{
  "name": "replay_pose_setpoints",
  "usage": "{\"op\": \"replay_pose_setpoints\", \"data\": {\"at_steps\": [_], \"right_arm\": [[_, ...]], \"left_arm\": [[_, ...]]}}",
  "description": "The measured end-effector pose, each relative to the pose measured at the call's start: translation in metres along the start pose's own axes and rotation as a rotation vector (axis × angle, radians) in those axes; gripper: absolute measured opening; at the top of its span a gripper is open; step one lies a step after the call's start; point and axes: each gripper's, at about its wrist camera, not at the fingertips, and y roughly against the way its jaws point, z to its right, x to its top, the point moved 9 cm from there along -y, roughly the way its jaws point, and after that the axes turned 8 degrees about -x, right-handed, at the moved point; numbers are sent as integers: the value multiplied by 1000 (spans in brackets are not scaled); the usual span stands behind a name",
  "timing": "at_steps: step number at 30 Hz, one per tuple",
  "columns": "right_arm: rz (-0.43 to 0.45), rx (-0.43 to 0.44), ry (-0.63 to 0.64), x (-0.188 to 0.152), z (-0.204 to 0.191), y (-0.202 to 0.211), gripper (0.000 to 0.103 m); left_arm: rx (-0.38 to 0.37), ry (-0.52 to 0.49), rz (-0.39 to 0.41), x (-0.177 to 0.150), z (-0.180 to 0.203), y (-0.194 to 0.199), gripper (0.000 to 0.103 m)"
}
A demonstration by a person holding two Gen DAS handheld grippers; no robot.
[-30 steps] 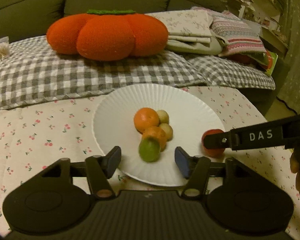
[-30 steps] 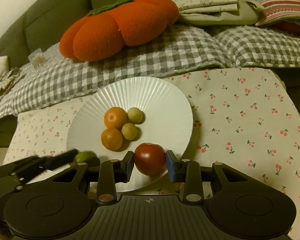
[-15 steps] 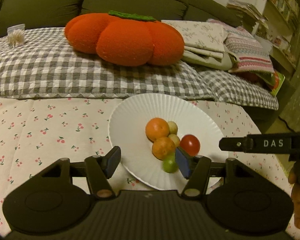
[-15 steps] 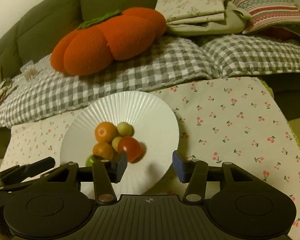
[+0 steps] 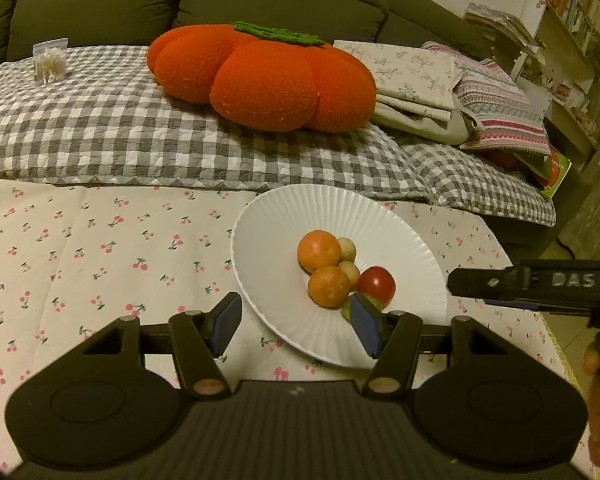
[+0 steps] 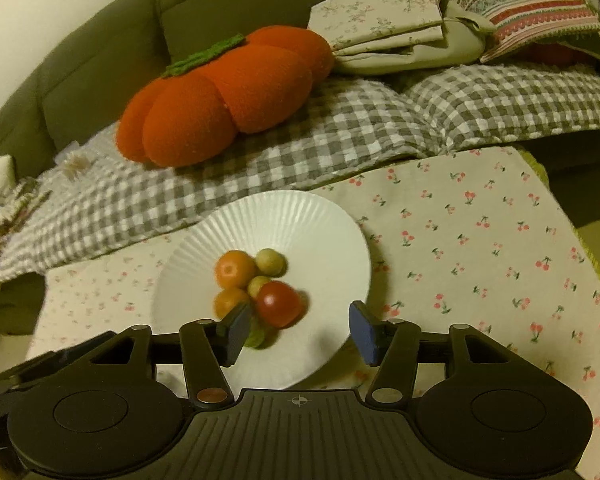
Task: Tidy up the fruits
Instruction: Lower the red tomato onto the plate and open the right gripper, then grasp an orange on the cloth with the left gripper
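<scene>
Tomato point(image 6: 278, 304) now on plate point(image 6: 320, 216), released from right gripper point(image 6: 296, 330) a second ago; touches fruit cluster at centre. Green fruit point(image 6: 256, 336) half hidden, probably lime. Both grippers' jaws spread, empty; left gripper point(image 5: 296, 322) at plate's near edge. All visible fruit plated; task likely near done.

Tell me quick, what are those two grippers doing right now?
Left gripper: open, holding nothing.
Right gripper: open, holding nothing; the round red tomato lies on the white ridged plate.
</scene>
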Motion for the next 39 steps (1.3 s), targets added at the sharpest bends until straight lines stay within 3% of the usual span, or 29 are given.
{"op": "replay_pose_setpoints", "data": {"at_steps": [13,24,32,37,38,39], "right_arm": [[17,43,34,-26,-8,40,55],[-29,21,76,-46,-6,39,56],[-46,10,89,-53,-3,38,60],[-62,14,107,-56,-7,34,62],[-65,16,115,-57,-9,33,63],[-69,18,127,-59,-10,32,64]], "left_arm": [[9,9,-105,-38,5,25,58],[22,-50,-258,-85,25,15,58],[60,-67,-274,-100,21,3,56],[83,-84,-265,-104,17,-4,40],[77,-99,-258,-104,19,-4,31],[68,-104,-260,-104,21,-4,31]]}}
